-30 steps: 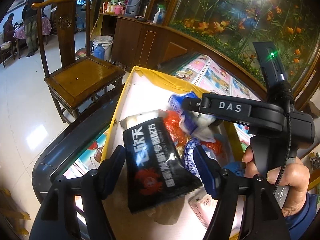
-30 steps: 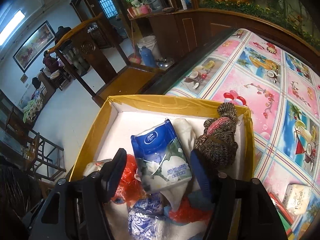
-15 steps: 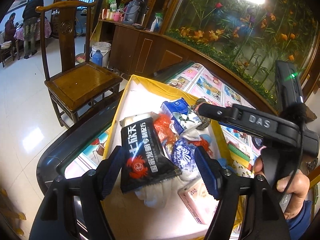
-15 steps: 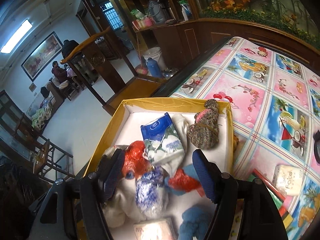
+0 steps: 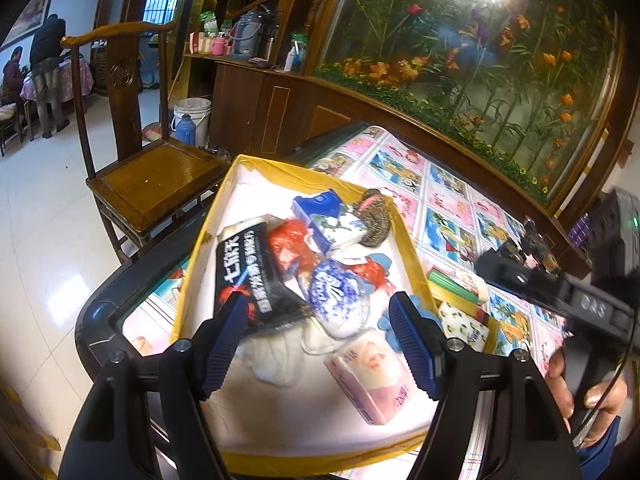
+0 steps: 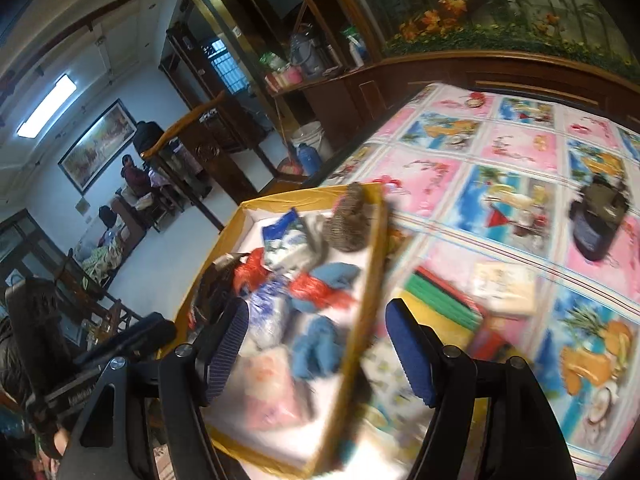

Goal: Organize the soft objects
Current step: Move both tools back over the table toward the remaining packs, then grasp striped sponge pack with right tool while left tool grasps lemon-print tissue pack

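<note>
A yellow-rimmed box (image 5: pixel 304 172) with a white inside holds several soft things. Among them are a black packet (image 5: pixel 248 276), a red bag (image 5: pixel 288 248), a blue tissue pack (image 5: pixel 320 220), a brown knitted piece (image 5: pixel 374 220), a blue-and-white bag (image 5: pixel 336 288) and a pink tissue pack (image 5: pixel 372 372). My left gripper (image 5: pixel 318 308) hangs open over the box's near half, holding nothing. My right gripper (image 6: pixel 316 312), blurred, stands open above the box's right rim (image 6: pixel 372 272), also holding nothing. A hand (image 5: pixel 580 392) carries it.
On the patterned tablecloth right of the box lie a green-and-yellow stack (image 6: pixel 440 304), a beige pack (image 6: pixel 504 288), a patterned tissue pack (image 5: pixel 464 324) and a dark jar (image 6: pixel 596 220). A wooden chair (image 5: pixel 152 176) stands past the table's left edge. People are far off at the left.
Both grippers have drawn back from the box's contents. The black packet and the blue tissue pack stay in the box. The right gripper has swung right, towards the box's rim and the tablecloth.
</note>
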Tool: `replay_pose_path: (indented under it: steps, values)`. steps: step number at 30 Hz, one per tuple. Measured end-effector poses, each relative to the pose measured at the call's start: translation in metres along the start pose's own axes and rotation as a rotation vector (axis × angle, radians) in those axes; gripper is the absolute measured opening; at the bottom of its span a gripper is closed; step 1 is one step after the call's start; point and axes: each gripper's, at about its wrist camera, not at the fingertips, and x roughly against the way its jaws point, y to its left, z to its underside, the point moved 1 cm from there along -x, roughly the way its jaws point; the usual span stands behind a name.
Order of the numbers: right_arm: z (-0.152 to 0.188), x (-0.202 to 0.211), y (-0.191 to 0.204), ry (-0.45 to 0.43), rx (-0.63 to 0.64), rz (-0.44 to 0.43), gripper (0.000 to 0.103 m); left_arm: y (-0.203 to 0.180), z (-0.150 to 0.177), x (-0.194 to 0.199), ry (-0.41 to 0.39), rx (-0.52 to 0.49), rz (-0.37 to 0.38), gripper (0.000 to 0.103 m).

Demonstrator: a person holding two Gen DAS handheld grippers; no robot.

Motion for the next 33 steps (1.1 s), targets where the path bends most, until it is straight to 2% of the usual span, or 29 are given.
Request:
replay_pose_path:
  steps: [2, 7, 14, 17, 22, 25, 31, 33]
  values:
    - [0.01, 0.021, -0.021, -0.034, -0.013, 0.029, 0.079, -0.008, 0.003, 0.002, 0.004, -0.018, 0.007, 0.072]
    - [0.031, 0.059, -0.077, -0.088, -0.092, 0.089, 0.081, -0.044, 0.013, -0.002, 0.027, -0.087, 0.064, 0.072]
    - [0.037, 0.095, -0.134, -0.163, -0.314, 0.014, 0.081, -0.113, 0.026, -0.03, 0.101, -0.231, 0.155, 0.072]
    - [0.036, 0.1, -0.139, -0.18, -0.333, 0.021, 0.082, -0.144, 0.02, -0.049, 0.114, -0.294, 0.15, 0.072]
    - [0.036, 0.101, -0.141, -0.178, -0.349, -0.002, 0.082, -0.175, 0.011, -0.092, 0.207, -0.291, 0.17, 0.072]
    - [0.037, 0.101, -0.14, -0.177, -0.351, -0.009, 0.082, -0.184, 0.015, -0.116, 0.253, -0.308, 0.118, 0.072]
    - [0.037, 0.105, -0.137, -0.191, -0.345, -0.019, 0.082, -0.195, 0.036, -0.141, 0.343, -0.332, 0.089, 0.072]
    - [0.037, 0.107, -0.138, -0.199, -0.347, -0.012, 0.083, -0.201, 0.043, -0.137, 0.326, -0.365, 0.088, 0.073]
